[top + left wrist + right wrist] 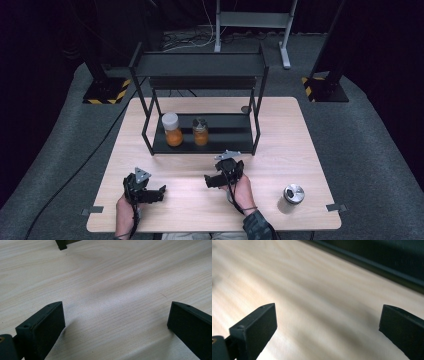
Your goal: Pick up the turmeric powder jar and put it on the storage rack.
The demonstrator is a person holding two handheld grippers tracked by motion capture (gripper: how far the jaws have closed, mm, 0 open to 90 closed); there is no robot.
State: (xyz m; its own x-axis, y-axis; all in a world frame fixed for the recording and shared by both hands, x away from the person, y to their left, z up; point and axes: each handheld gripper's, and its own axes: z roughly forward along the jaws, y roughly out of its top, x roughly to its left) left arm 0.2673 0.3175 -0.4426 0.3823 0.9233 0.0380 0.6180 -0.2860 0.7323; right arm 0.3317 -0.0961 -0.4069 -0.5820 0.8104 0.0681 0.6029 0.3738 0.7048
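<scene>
Wooden table [280,150]: two orange-filled jars [173,129] on rack [230,132] (lower shelf); both grippers' jaws wide, empty.

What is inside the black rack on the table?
On the black rack's bottom shelf stand two jars of orange stuff: a white-lidded jar and a dark-lidded jar. The top shelf looks bare, though its dark surface hides the table right behind it.
</scene>
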